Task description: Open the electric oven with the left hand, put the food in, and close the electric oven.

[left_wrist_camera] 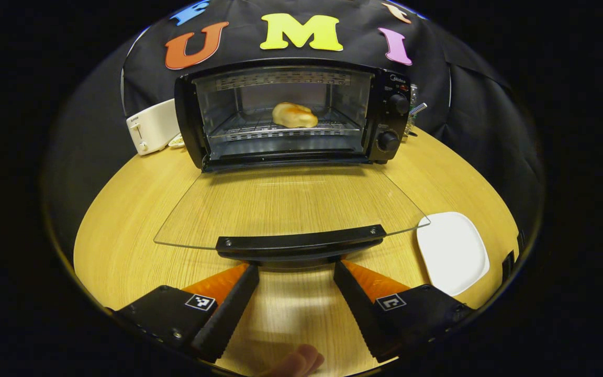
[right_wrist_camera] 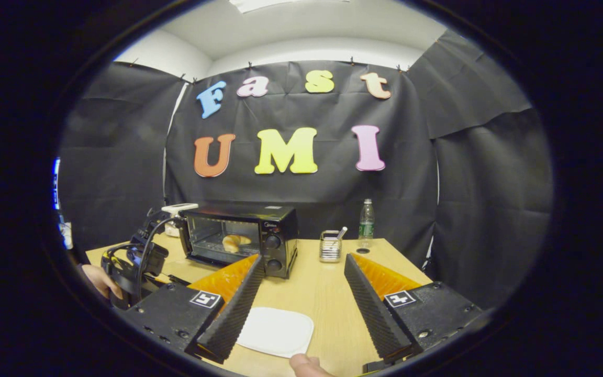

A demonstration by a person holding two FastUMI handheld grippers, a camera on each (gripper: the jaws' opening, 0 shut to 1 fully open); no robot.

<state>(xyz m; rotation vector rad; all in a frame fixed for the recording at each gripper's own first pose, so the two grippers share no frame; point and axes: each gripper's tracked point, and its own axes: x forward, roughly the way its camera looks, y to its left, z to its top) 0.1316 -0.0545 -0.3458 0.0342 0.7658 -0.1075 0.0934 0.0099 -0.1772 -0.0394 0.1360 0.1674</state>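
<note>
Glass is seen lying flat over the tabletop (left_wrist_camera: 123,230): the oven (left_wrist_camera: 291,112) door (left_wrist_camera: 280,204) is fully lowered, its handle (left_wrist_camera: 301,245) facing the left gripper (left_wrist_camera: 296,272). The fingers of that gripper are spread wide, one to each side of the handle's middle and just below it; nothing is gripped between them, and whether they touch the handle cannot be told.

Inside the oven, the bread (left_wrist_camera: 294,115) is seen resting on the wire rack (left_wrist_camera: 259,131), toward the middle and slightly right. In the right gripper view the same bread (right_wrist_camera: 236,242) is made out through the open front of the oven (right_wrist_camera: 241,238). The plate (left_wrist_camera: 452,251) near the tabletop's right edge is bare.

The right gripper (right_wrist_camera: 301,293) is held back and above the tabletop, its fingers parted and empty, with the plate (right_wrist_camera: 276,332) lying below between them. The left gripper (right_wrist_camera: 134,267) and the hand (right_wrist_camera: 100,280) holding it are seen at the far left of that view, in front of the oven door.

Judged from this, opening is done and the food is placed; the bare plate suggests it was the source, though that is only inferred. Closing is left. For that, the handle would have to be taken or pushed from beneath and the door swung up until it meets the oven frame.

A toaster (left_wrist_camera: 152,125) stands left of the oven, a bottle (right_wrist_camera: 366,217) and a small holder (right_wrist_camera: 330,246) to its right.
</note>
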